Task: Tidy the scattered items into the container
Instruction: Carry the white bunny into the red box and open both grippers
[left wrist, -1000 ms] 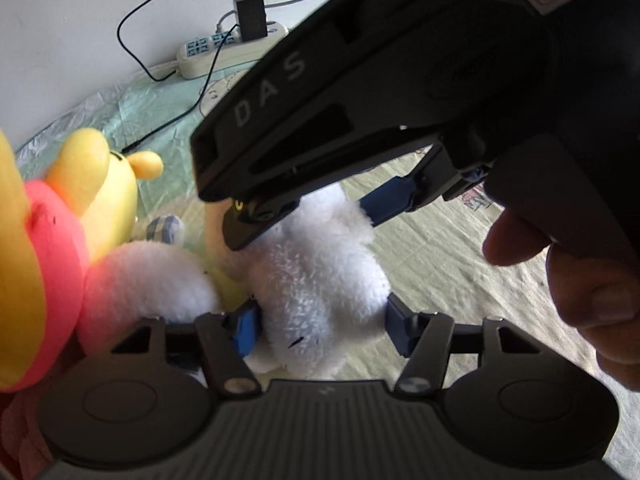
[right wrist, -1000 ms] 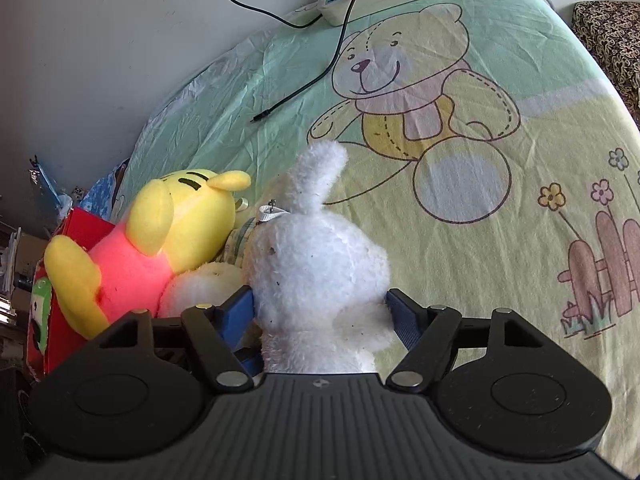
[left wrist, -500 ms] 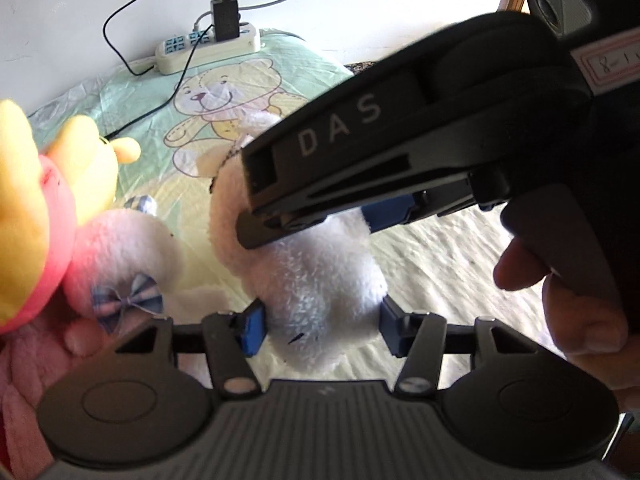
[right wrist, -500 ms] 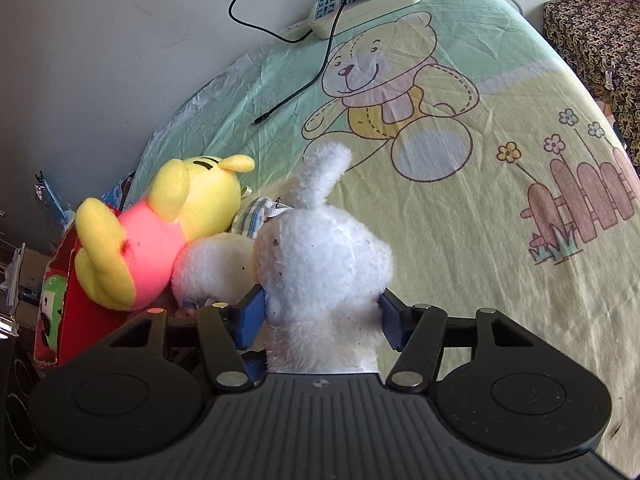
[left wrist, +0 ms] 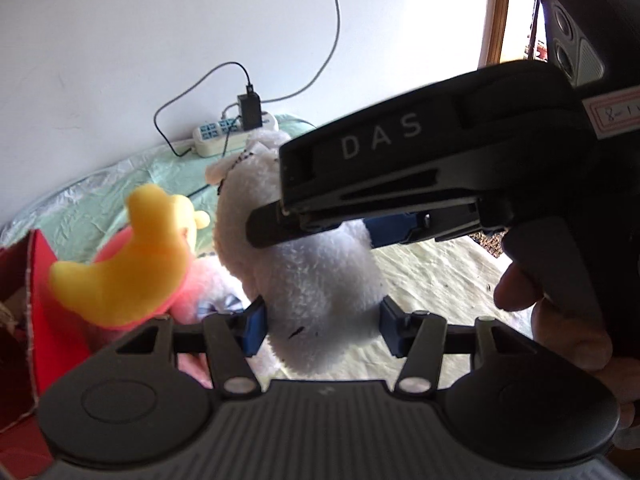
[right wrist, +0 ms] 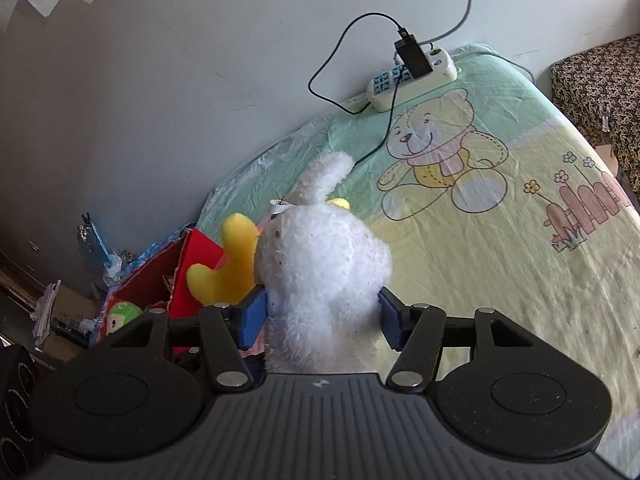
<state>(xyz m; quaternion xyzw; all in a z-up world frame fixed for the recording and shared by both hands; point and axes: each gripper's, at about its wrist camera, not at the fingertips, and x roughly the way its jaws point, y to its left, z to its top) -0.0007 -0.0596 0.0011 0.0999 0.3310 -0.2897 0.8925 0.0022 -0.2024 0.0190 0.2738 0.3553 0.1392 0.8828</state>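
Note:
A fluffy white plush toy (left wrist: 320, 280) hangs above the bed, gripped from two sides. My left gripper (left wrist: 322, 328) is shut on its lower body, blue pads pressed into the fur. My right gripper (left wrist: 304, 224) crosses above it, shut on the same toy, a hand (left wrist: 560, 320) on its handle. In the right wrist view the white plush (right wrist: 320, 264) fills the right gripper (right wrist: 320, 318). A yellow bear plush in a pink shirt (left wrist: 132, 264) (right wrist: 228, 268) sticks out of a red box (left wrist: 44, 280) (right wrist: 156, 280) just left of the white toy.
A pink plush with a checked bow (left wrist: 208, 280) lies beside the yellow bear. A power strip with cables (right wrist: 412, 76) rests at the bed's far edge by the wall. The bear-print sheet (right wrist: 500, 260) spreads right. Clutter (right wrist: 52, 312) covers the floor left of the box.
Both grippers have risen with the white plush, lifting it off the sheet and carrying it left toward the red box. The yellow bear now sits lower and closer to the box in view.

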